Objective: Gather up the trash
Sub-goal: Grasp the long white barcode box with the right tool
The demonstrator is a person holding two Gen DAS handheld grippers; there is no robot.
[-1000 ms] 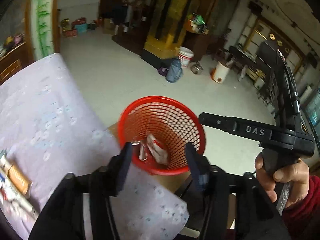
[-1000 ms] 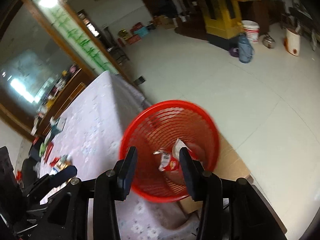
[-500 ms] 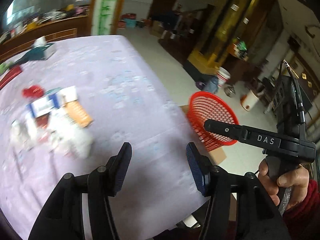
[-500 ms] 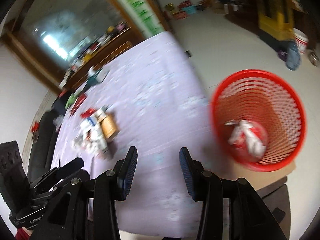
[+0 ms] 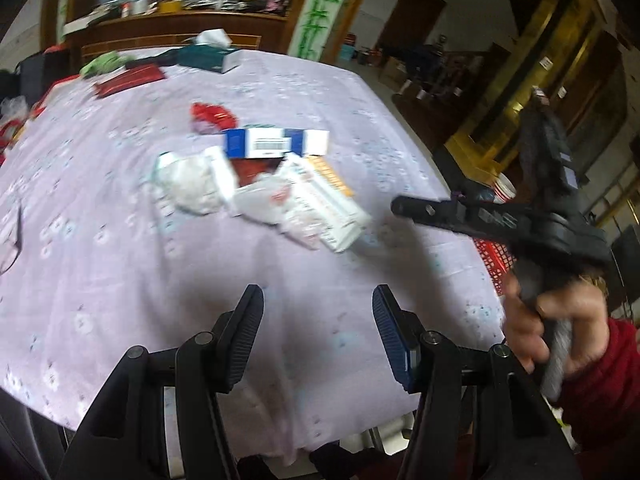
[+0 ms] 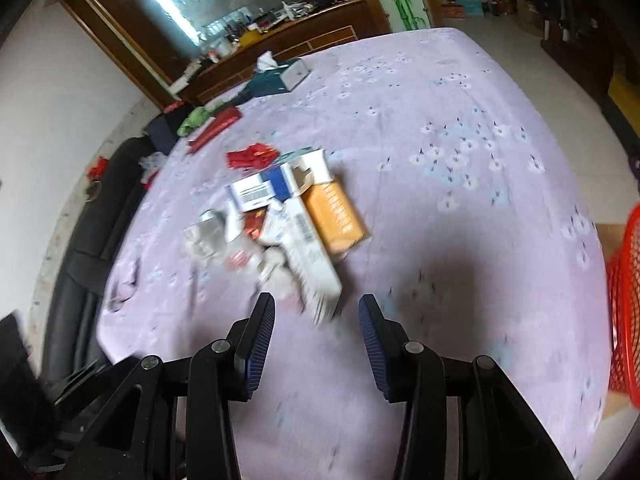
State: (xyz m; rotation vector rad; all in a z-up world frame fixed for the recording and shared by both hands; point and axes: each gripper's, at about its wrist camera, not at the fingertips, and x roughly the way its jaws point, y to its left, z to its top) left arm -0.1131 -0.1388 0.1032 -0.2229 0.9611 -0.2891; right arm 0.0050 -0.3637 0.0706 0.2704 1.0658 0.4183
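Note:
A pile of trash [image 5: 264, 184] lies in the middle of the lilac flowered tablecloth [image 5: 120, 272]: a blue and white box [image 5: 276, 142], a long white carton [image 6: 312, 256], an orange box [image 6: 334, 216], crumpled white wrappers [image 5: 188, 184] and a red wrapper [image 6: 252, 156]. My left gripper [image 5: 318, 320] is open and empty, short of the pile. My right gripper [image 6: 316, 328] is open and empty, with the white carton's near end just ahead of its fingers. The red mesh basket [image 6: 624, 312] stands off the table's right edge.
A teal tissue box [image 6: 280, 74], a green cloth [image 6: 196, 118] and a dark red packet [image 6: 216, 128] lie at the table's far side. A dark sofa [image 6: 88, 240] runs along the left. A hand in a red sleeve [image 5: 560, 320] holds the right gripper handle.
Both grippers have swung left from over the red basket to face the trash pile on the table. Both stayed open and empty.

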